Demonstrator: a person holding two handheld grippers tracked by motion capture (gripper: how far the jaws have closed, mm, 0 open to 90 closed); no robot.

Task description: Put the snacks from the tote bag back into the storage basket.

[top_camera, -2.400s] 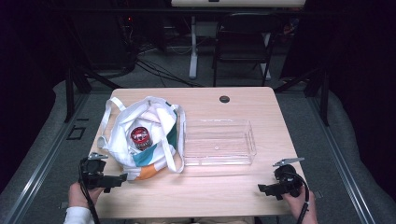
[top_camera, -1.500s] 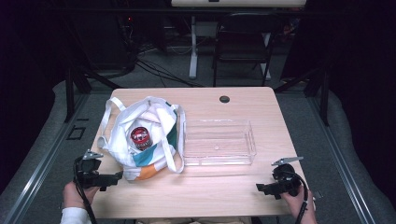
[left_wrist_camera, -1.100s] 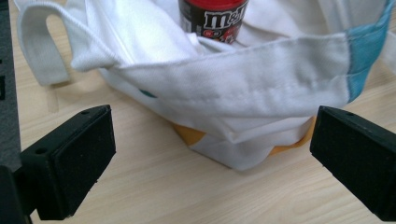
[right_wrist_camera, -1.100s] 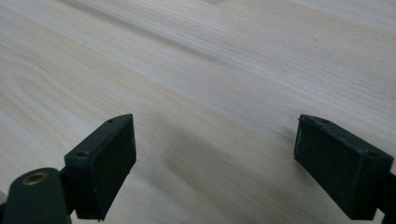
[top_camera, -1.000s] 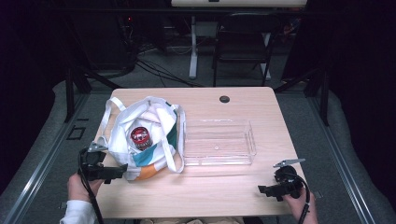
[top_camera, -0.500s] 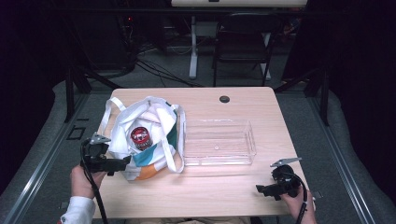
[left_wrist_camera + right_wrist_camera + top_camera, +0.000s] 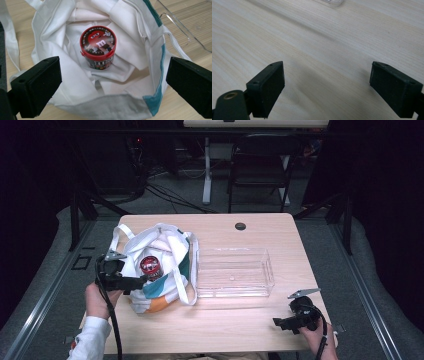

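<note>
A white cloth tote bag [image 7: 160,265] with teal and orange patches lies open on the left half of the table. Inside it stands a round candy tub with a red lid [image 7: 150,266] [image 7: 98,46]. My left gripper [image 7: 137,281] [image 7: 112,85] hovers open at the bag's left rim, its jaws spread wide over the bag's mouth [image 7: 75,82], the tub between and beyond them. My right gripper [image 7: 278,323] [image 7: 327,87] rests open near the table's front right edge, over bare wood.
A clear plastic tray [image 7: 232,272] [image 7: 185,27] sits just right of the bag, its corner [image 7: 333,2] visible in the right gripper view. A dark round grommet [image 7: 240,226] marks the far table edge. A black chair [image 7: 260,175] stands behind the table.
My left gripper has moved from the table's front left forward and right, up to the bag's rim. The right gripper has barely shifted.
</note>
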